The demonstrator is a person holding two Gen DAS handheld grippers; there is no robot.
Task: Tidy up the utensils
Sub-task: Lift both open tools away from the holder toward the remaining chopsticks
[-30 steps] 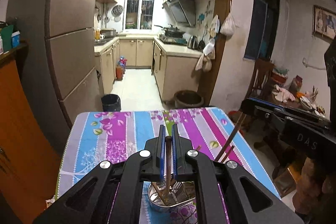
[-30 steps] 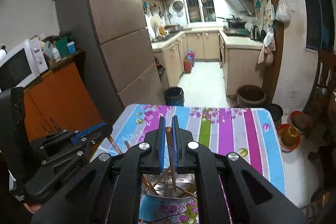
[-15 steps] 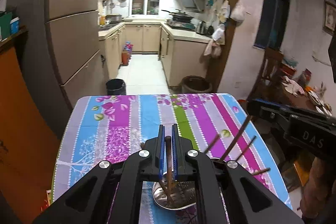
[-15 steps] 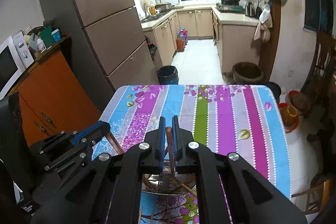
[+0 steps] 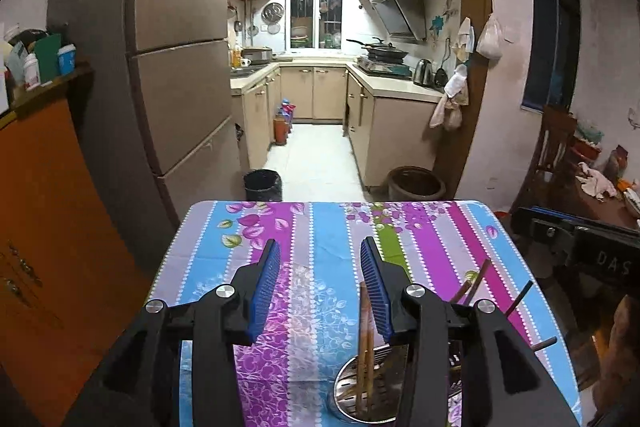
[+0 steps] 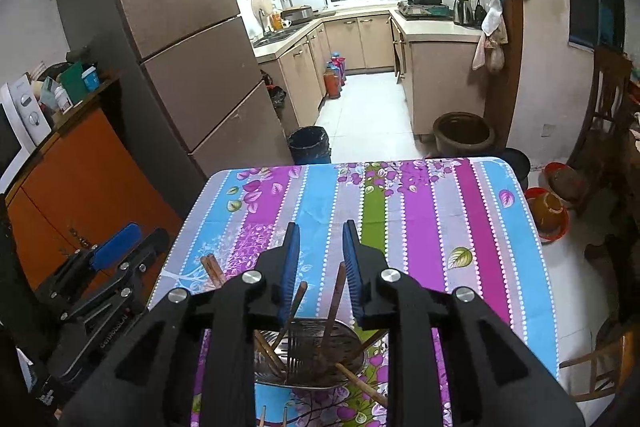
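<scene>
Both grippers hover over the near edge of a table (image 6: 420, 227) covered with a striped floral cloth, above a round metal utensil holder (image 6: 308, 351) that stands on the cloth. The left gripper (image 5: 320, 251) has its jaws opening; a pair of brown chopsticks (image 5: 366, 343) stands in the holder just beside the right-hand blue pad, with no pad visibly pressing on it, so the pair appears released. The right gripper (image 6: 320, 231) likewise has its jaws opening, narrower than the left; one chopstick (image 6: 335, 301) rises from the holder into the gap between the pads, free of both. Inside the holder lie further chopsticks, leaning at several angles, and a metal fork (image 6: 296, 347); two chopstick ends (image 6: 213, 269) project to the left of the right gripper's frame. Beyond the far edge of the table stand a black waste bin (image 6: 310, 145) and a brown earthenware jar (image 6: 462, 134) on the tiled kitchen floor. A tall brown refrigerator (image 6: 180, 39) and an orange cabinet (image 6: 80, 171) flank the left side; a wooden chair (image 6: 608, 99) stands at right.
</scene>
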